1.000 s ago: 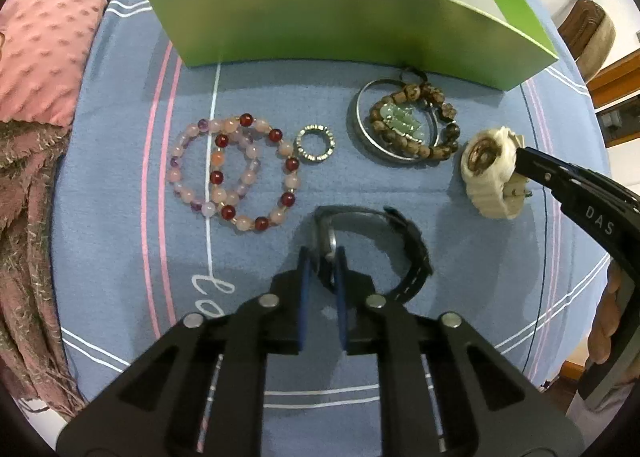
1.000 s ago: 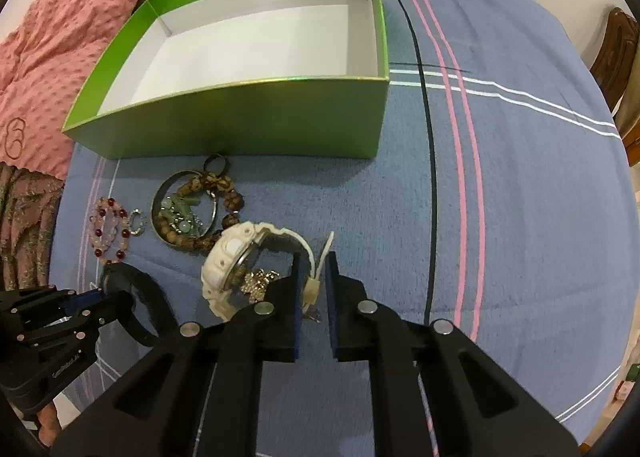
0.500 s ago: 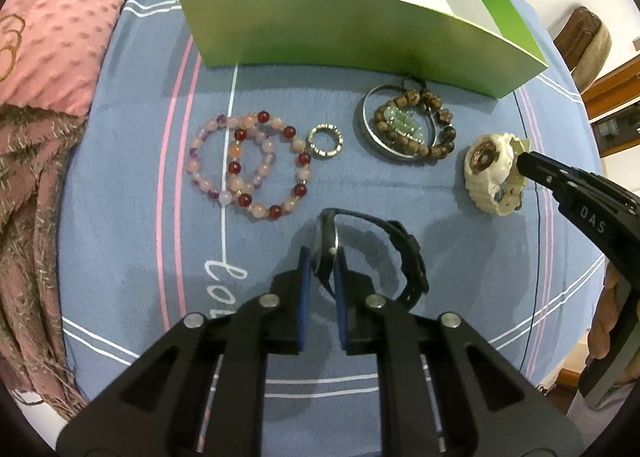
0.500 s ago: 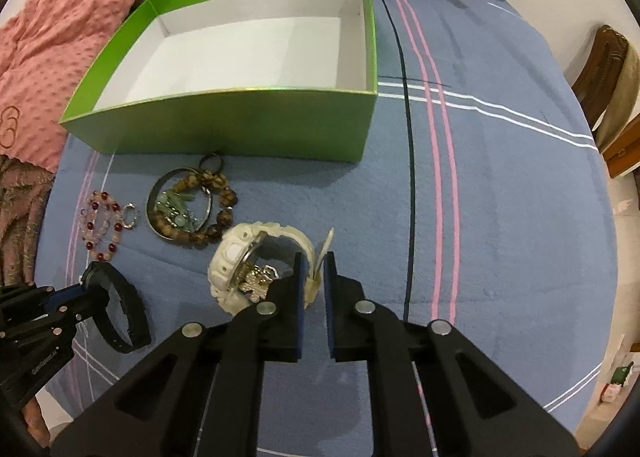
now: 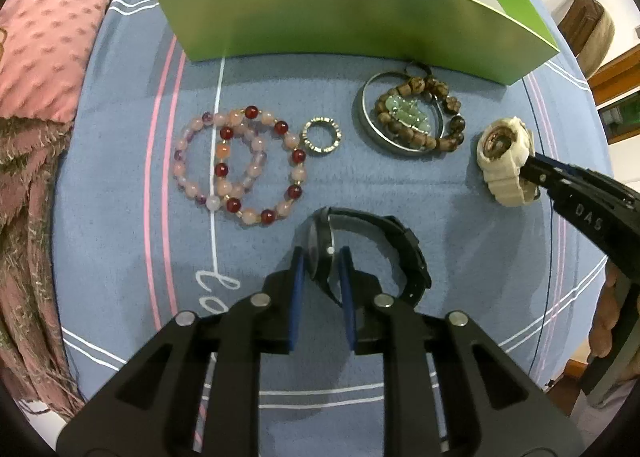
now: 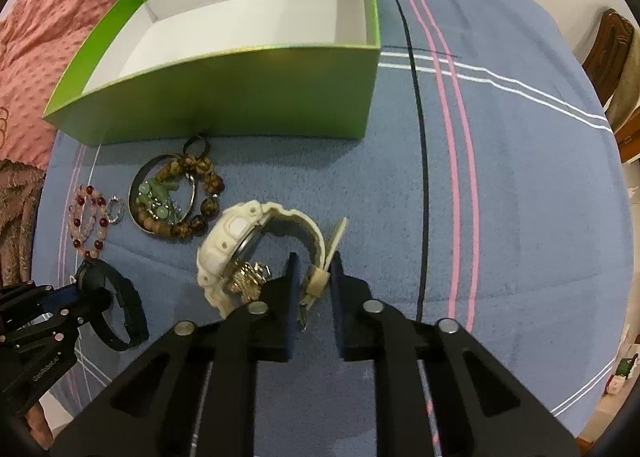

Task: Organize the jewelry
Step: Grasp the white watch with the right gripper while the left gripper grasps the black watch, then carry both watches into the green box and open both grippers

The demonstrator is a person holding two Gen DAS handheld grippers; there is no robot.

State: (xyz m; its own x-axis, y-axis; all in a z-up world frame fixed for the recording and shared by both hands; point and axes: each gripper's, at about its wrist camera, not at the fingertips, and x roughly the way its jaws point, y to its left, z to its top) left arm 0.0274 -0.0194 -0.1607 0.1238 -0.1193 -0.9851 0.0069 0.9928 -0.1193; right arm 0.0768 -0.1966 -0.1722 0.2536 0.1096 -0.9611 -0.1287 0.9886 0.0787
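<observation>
A black watch stands on edge on the blue cloth. Its case sits between the pads of my left gripper, whose jaws are opening, with a thin gap on each side. A white watch lies to the right, and my right gripper is shut on its strap end. That gripper also shows in the left wrist view, at the white watch. Behind them stands the green box, open and empty. Pink and red bead bracelets, a silver ring and a bangle with wooden beads lie before it.
The blue striped cloth stretches bare to the right of the box. A pink blanket and a brown fringed cloth border the left side. A wooden chair stands at the far right. A person's hand holds the right gripper.
The left pads have spread apart around the black watch's case. The right pads stay on the white strap. Both views shifted only slightly.
</observation>
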